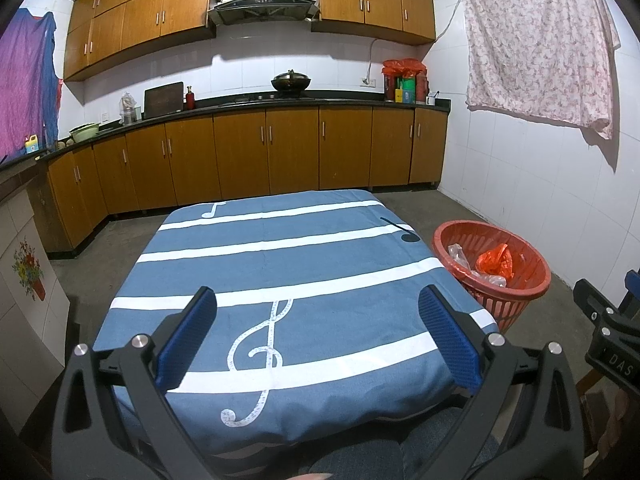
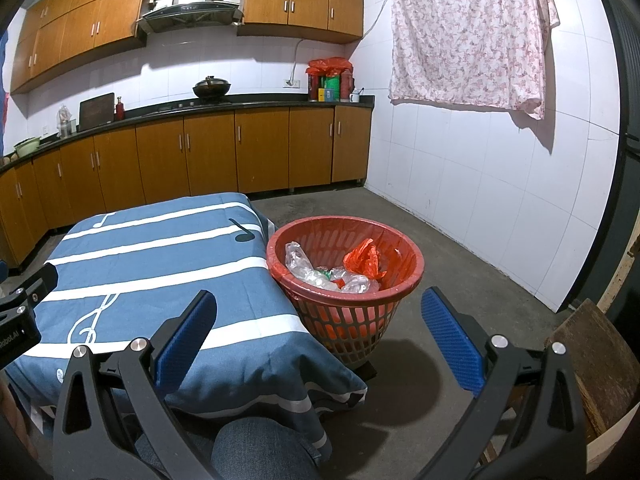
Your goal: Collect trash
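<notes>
- Kitchen cabinets (image 1: 248,152) run along the far wall, with a low table under a blue striped music-note cloth (image 1: 280,264) in front of me, and the cloth carries no litter that I can see.
- Left gripper (image 1: 318,332) hovers over the near end of the cloth, fingers spread wide, nothing between them.
- Right gripper (image 2: 320,336) hangs just off the table's right side, likewise spread and empty, aimed toward the red basket (image 2: 280,240).
- That basket stands on the floor, touching the table's right edge; inside lie clear plastic wrappers (image 2: 320,274) and a crumpled orange bag (image 2: 362,260).
- My judgement: collecting looks finished or nearly so, since the trash I can see sits in the basket.
- Next I would scan the floor and the table edges for strays before closing either gripper on anything.
</notes>
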The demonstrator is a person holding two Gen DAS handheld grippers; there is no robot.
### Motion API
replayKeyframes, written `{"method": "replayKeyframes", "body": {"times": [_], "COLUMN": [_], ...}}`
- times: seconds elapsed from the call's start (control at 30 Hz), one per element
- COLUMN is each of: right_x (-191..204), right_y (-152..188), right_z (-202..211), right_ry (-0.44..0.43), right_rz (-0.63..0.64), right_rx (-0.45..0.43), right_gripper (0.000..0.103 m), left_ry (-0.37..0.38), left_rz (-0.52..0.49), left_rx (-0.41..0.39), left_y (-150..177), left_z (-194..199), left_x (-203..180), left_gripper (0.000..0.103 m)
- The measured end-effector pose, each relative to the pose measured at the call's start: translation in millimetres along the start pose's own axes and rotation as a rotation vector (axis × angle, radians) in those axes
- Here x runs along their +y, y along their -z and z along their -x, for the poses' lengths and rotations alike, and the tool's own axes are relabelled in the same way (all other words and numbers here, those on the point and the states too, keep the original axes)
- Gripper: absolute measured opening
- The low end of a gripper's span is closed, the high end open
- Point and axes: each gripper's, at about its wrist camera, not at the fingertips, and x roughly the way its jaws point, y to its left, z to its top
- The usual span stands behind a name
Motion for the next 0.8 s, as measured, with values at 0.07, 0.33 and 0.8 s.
{"method": "replayKeyframes", "body": {"times": [0.07,0.33,0.8], "right_x": [0.0,-0.3,-0.7], "right_y": [-0.1,-0.6,-1.4], "right_z": [-0.1,-0.2,0.0], "right_ry": [0.0,-0.001,-0.001], "right_rz": [0.0,-0.001,0.0], "right_rx": [0.0,0.001,0.001], "right_gripper": [0.101,0.101,0.101], "left_ry": [0.0,0.0,-0.001], "left_rz": [0.0,-0.001,-0.002], "left_rx": [0.001,0.001,0.004], "left_y": [0.4,0.1,4.9], "left_z": [-1.2,-1.0,-1.2], "left_x": [1.0,1.1,1.1], "left_gripper": [0.099,0.099,0.099]}}
